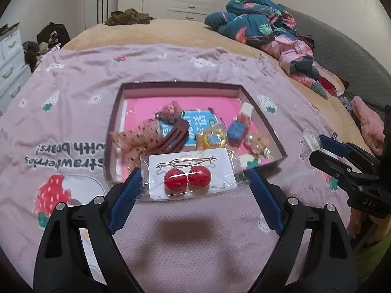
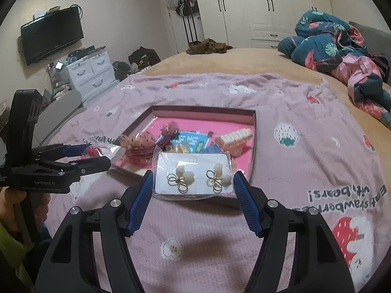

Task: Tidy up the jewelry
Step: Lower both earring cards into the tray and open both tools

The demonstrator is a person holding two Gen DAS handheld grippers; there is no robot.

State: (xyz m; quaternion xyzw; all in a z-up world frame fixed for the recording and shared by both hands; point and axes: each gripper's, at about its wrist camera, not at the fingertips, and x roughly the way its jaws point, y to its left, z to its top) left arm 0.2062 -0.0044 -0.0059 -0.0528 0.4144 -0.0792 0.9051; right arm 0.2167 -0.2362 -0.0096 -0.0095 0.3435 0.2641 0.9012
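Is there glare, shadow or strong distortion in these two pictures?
Left wrist view: glare on the plastic sleeve of the red earring card, a soft shadow on the blanket below it. Right wrist view: sheen on the white earring card's sleeve. Both views: fisheye bending, dark corners.

The left gripper (image 1: pixel 195 185) holds a clear packet of red ball earrings (image 1: pixel 187 178) between its blue fingers (image 1: pixel 127 195), just before a shallow box (image 1: pixel 259 112) of accessories on a pink strawberry-print blanket (image 1: pixel 73 112).
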